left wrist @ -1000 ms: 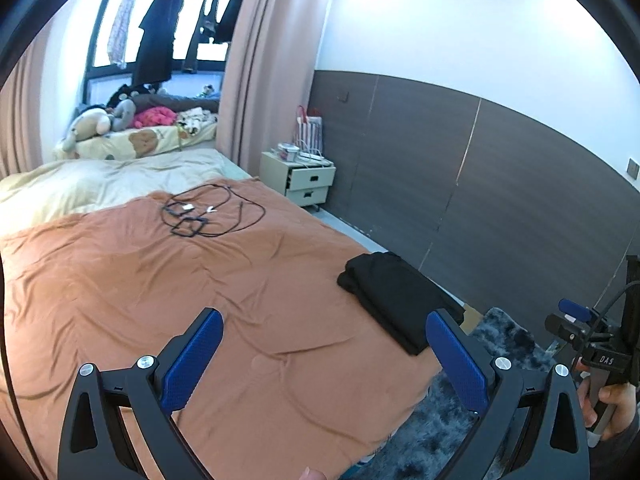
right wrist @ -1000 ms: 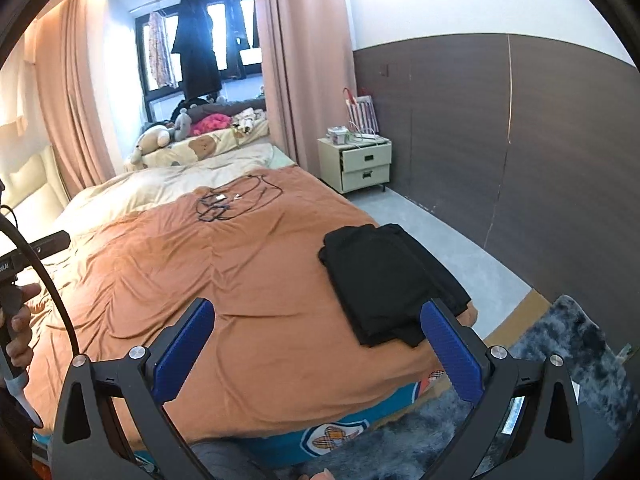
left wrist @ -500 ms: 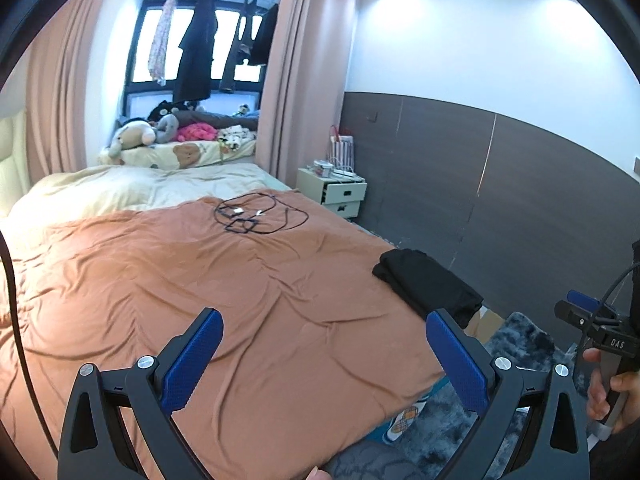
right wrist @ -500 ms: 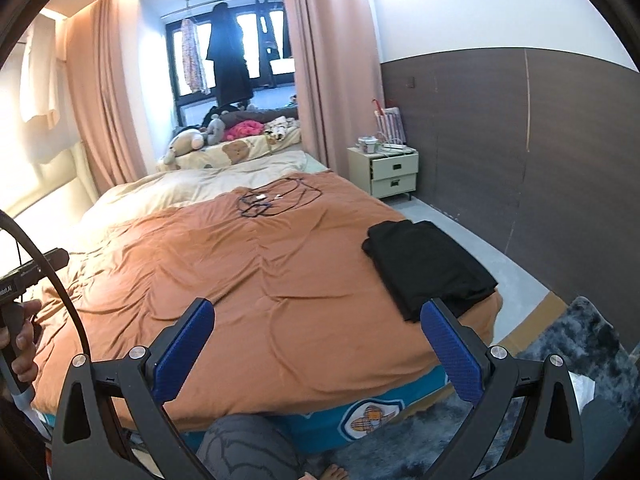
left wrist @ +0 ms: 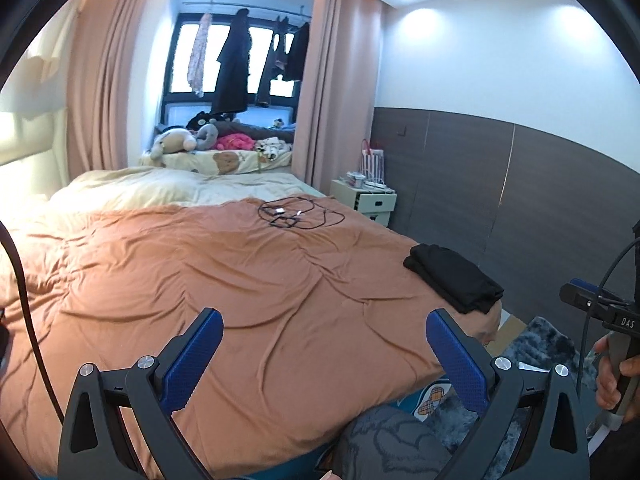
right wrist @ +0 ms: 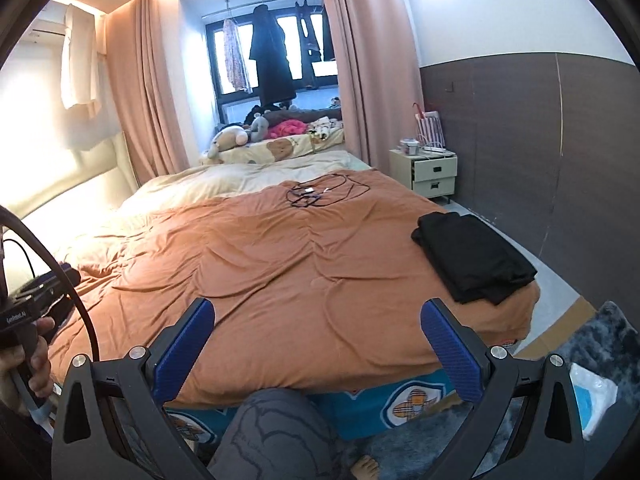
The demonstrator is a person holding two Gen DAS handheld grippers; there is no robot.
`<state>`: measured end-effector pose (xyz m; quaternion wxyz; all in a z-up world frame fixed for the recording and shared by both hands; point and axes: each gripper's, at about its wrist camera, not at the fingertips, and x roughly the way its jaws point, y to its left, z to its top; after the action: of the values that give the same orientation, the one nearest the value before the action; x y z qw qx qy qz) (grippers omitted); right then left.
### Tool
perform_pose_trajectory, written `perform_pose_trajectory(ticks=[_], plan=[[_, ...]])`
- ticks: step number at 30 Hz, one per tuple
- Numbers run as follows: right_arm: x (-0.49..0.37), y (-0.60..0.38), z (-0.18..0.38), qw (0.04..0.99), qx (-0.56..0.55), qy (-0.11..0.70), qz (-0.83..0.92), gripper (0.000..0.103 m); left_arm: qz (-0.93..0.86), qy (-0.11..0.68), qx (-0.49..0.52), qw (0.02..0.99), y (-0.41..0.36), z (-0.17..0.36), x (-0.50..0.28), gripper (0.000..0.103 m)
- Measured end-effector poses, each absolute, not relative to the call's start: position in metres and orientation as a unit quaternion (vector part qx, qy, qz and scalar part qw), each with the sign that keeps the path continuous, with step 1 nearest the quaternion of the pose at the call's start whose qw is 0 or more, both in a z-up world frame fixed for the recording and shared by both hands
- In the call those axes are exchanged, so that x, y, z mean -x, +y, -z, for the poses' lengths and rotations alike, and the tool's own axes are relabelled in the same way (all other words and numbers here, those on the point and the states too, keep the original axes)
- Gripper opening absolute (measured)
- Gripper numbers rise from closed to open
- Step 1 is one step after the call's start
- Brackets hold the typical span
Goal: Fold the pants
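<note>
The black pants (left wrist: 454,278) lie folded in a flat stack at the near right corner of the orange bedspread (left wrist: 224,280); they also show in the right wrist view (right wrist: 474,258). My left gripper (left wrist: 324,336) is open and empty, held back over the foot of the bed, well left of the pants. My right gripper (right wrist: 318,328) is open and empty, also held back from the bed, with the pants ahead to its right.
A tangle of black cables (left wrist: 298,214) lies mid-bed. A cream nightstand (right wrist: 434,170) stands at the right wall. A grey rug (right wrist: 612,344) covers the floor by the bed corner. Stuffed toys (left wrist: 176,142) lie by the window. My knee (right wrist: 276,432) is below.
Both grippers have pulled back and up from the bed, so the folded pants look smaller and farther away. Both stay open and empty.
</note>
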<state>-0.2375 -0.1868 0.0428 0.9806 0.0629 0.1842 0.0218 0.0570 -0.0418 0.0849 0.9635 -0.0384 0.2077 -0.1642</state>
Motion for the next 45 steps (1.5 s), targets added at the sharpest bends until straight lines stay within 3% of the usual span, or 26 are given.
perform_pose_trajectory(ticks=[21,45], plan=[[0.266,-0.171,-0.002,0.980,-0.059,0.188,-0.011,0.103,0.097,0.214,0.037,0.971,-0.019,-0.027,0.007,0.102],[0.274,-0.166,-0.006,0.977,-0.072,0.200,-0.011,0.103,0.102,0.234,0.014,0.967,-0.033,-0.012,0.013,0.102]])
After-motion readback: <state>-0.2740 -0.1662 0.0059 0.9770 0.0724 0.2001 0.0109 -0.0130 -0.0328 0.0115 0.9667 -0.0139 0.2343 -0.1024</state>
